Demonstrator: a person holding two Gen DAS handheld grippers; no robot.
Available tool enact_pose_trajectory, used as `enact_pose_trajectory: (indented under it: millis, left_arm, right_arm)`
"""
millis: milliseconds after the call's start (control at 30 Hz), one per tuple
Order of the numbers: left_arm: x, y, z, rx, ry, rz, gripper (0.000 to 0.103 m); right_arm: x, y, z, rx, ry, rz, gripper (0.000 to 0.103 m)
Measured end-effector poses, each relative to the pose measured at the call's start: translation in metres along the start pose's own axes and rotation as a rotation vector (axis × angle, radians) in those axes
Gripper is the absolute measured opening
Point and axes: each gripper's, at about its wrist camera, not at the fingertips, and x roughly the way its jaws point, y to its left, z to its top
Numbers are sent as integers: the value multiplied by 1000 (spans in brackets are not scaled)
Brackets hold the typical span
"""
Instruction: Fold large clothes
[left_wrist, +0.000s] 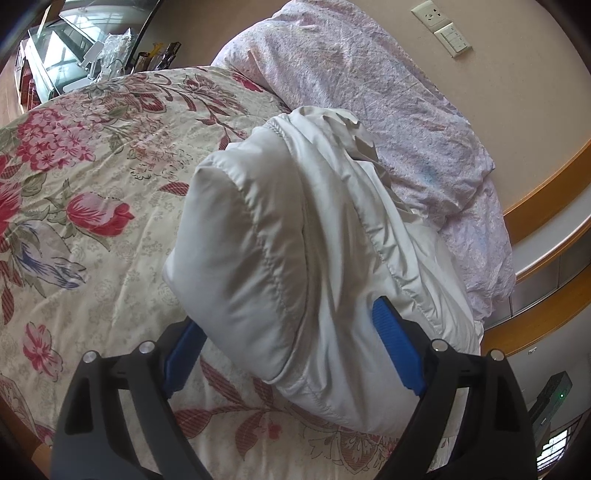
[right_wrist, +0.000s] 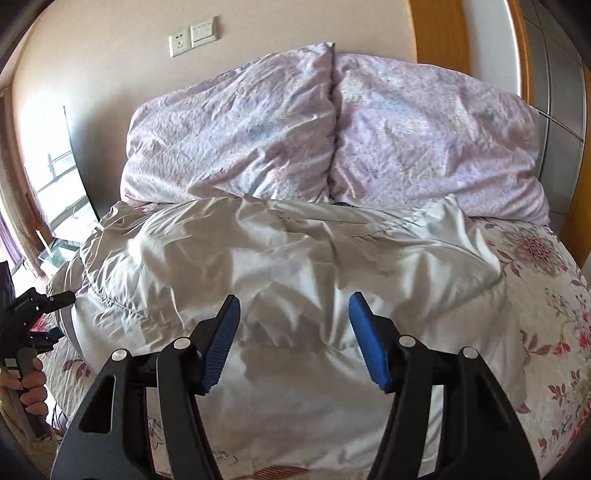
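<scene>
Currently: white jacket (right_wrist: 280, 266) on bed (left_wrist: 92, 192); left gripper (left_wrist: 291, 343) spread around fold, right gripper (right_wrist: 293, 339) spread above. Advice: pinch seams, fold flat.

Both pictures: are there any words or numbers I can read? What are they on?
No text can be read.
Left gripper: tiny white print on its black body, too blurred to read.
Black box: faint marks, too small to read.
Jacket, quilt, pillows, socket: no writing shows.
</scene>
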Motion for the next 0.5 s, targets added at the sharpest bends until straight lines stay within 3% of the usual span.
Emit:
enact_pose_trajectory:
  millis: [233,367,500]
  left_arm:
    - [8,3,5,-28,-8,-24,87]
    - [14,8,9,-63,-9,-54,87]
    - [20,13,13,-103,-12,-95,87]
  right_arm:
    - [32,9,-2,-17,66,-6,61]
    - [65,17,-9,-81,171,-36,63]
    - [81,23,-14,-128,220,-51,64]
